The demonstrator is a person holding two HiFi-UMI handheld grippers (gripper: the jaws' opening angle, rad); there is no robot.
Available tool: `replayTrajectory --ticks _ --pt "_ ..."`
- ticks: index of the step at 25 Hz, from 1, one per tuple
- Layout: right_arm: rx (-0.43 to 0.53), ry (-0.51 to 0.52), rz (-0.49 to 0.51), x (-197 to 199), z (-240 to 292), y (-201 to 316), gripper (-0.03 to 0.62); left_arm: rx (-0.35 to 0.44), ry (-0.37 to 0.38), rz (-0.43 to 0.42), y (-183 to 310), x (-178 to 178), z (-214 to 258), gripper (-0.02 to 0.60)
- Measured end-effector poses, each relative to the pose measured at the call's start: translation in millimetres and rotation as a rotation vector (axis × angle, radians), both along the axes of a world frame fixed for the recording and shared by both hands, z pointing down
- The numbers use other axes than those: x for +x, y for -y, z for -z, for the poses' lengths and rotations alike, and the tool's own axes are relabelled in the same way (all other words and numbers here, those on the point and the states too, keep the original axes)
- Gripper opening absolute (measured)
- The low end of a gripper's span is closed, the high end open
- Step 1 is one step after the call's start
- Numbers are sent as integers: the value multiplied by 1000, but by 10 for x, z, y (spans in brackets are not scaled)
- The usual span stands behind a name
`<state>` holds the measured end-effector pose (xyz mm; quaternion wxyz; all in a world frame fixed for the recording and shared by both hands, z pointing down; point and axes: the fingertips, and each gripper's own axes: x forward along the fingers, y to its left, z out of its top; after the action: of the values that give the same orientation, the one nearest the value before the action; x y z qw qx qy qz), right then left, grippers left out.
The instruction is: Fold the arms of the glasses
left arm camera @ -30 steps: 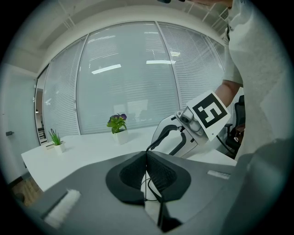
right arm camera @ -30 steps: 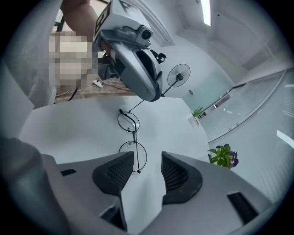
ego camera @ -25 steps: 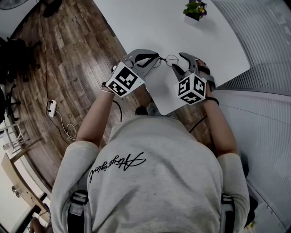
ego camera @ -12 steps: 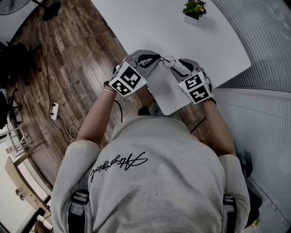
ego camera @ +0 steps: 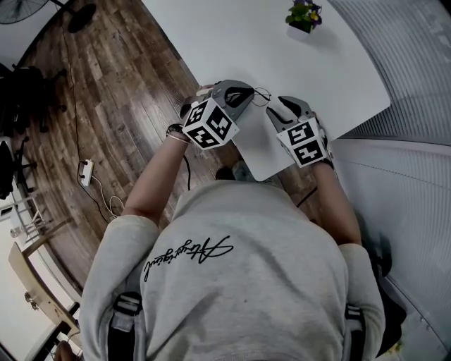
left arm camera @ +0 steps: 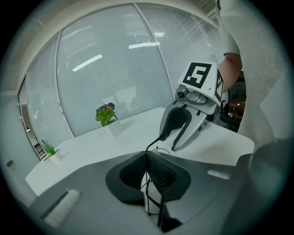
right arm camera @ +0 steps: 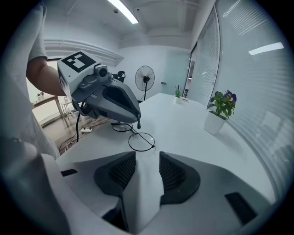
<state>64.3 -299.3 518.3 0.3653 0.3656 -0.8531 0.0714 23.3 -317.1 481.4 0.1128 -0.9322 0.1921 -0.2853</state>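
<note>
Nearest, left gripper (ego camera: 248, 93): jaws were pressed shut on a thin wire part of the glasses (right arm camera: 133, 133), held at the near corner of the white tabletop (ego camera: 232, 42). Right gripper (right arm camera: 148, 156): jaws stood narrowly apart, had just been closing, nothing between them, one round lens just beyond their tips. Farther along stood a small potted plant (ego camera: 303, 14); farthest off, a standing fan (right arm camera: 144, 79).

glasses (ego camera: 262, 94): at near edge of table (ego camera: 232, 42), btwn left gripper (ego camera: 248, 92) & right gripper (ego camera: 272, 106)
plant (ego camera: 303, 14): on table, far right
power strip (ego camera: 83, 167): on floor (ego camera: 106, 92), left of table
</note>
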Motion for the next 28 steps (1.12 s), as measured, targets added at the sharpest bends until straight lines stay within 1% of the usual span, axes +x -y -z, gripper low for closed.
replayTrajectory --ticks 4,8,10,17,20,28 --pt "4 -5 0 -9 -20 5 160 11 37 -8 10 16 -86 3" --pt "5 11 1 -26 -2 -33 131 20 86 -13 -8 21 -136 5" --pt "14 16 0 -30 -3 -48 127 17 113 -15 -15 17 -185 5" --pt "19 11 -1 -30 -12 -33 121 11 159 -13 11 37 -283 5" --pt "25 6 2 -30 -21 -28 121 5 167 -11 30 47 -309 5" --pt "22 11 1 -18 10 -63 121 -11 158 -28 -9 81 -276 6"
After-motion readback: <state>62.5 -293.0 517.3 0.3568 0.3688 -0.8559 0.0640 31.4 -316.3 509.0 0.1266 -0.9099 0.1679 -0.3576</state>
